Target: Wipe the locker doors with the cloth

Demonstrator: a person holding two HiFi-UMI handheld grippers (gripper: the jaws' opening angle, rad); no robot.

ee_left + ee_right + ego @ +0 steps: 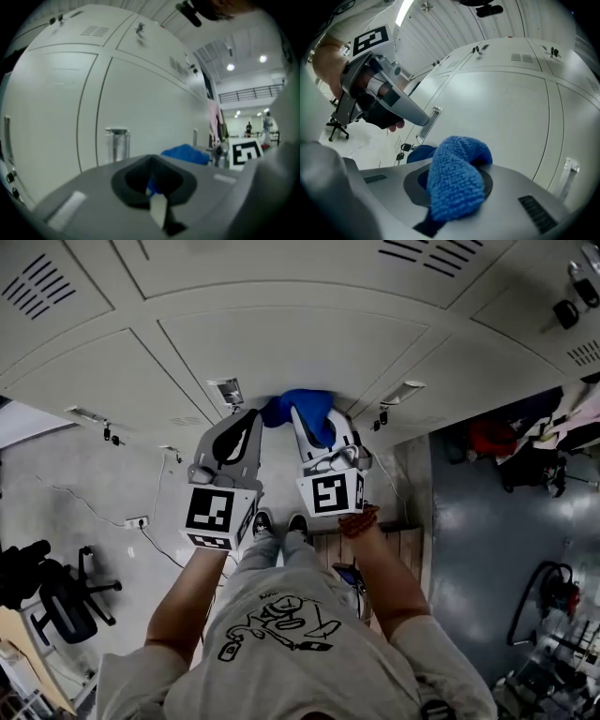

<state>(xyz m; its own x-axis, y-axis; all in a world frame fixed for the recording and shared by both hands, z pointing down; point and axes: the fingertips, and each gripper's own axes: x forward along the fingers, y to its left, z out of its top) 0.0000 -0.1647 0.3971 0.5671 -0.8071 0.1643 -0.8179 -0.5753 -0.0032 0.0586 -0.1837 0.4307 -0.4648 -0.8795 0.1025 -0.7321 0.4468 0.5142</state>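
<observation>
Reaching toward the pale locker doors (pixel 309 343) on the left with the left gripper (pixel 251 420), holding its jaws pressed together into one narrow tip. Showing only a sliver of blue in the dark hollow between those jaws in the left gripper view, too small for telling whether anything is being nipped there. Pointing that tip just beside a metal door handle (pixel 228 390), near the left edge of the blue cloth (pixel 305 409) and, in the right gripper view, appearing apart from it. Further right, pinching the cloth in the right gripper (pixel 317 435), clamping its jaws on a thick fold. Bulging up and over those jaws as a looped terry wad, spilling back across the grey gripper body and hanging as a darker lobe to the left underneath. Holding that wad up at the flat face of a door, seemingly against it in the head view, between the first handle and a second handle (pixel 403 390) to the right. Gripping both tools from below with bare forearms, turning the marker cubes toward the head camera.
</observation>
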